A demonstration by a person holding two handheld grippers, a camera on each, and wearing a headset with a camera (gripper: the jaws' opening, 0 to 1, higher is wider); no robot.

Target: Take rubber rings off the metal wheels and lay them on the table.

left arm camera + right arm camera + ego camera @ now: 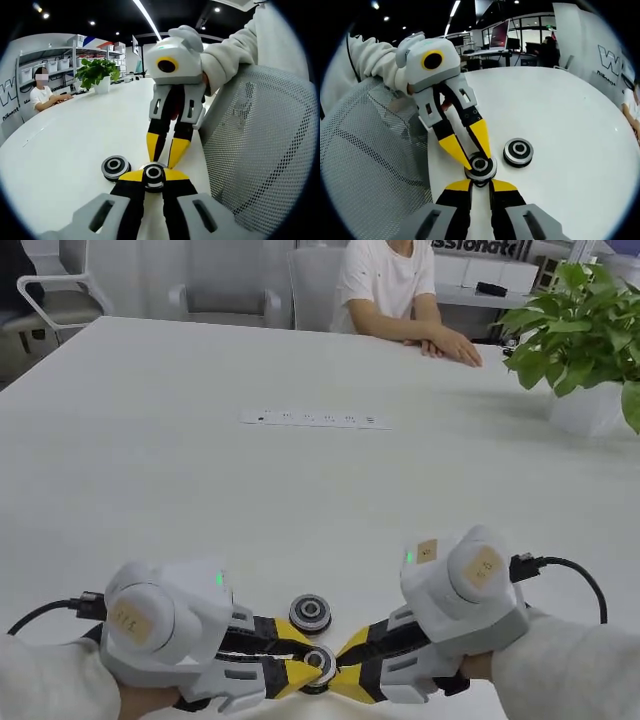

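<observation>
A metal wheel [320, 662] with a black rubber ring hangs just above the white table [200, 470], near its front edge, between both grippers. My left gripper [300, 662] is shut on the wheel [153, 172] across its sides. My right gripper [345, 665] comes in from the opposite side. Its narrow-set tips nip the wheel's [480, 167] rim, where the ring sits. In the left gripper view, the right gripper [164, 157] points down onto the wheel. A second ringed wheel [310, 612] lies flat on the table close by.
A white power strip [315, 420] lies mid-table. A potted plant [580, 330] stands at the far right. A person [400, 290] sits at the far side with hands on the table. A mesh chair back [260, 150] is close behind the front edge.
</observation>
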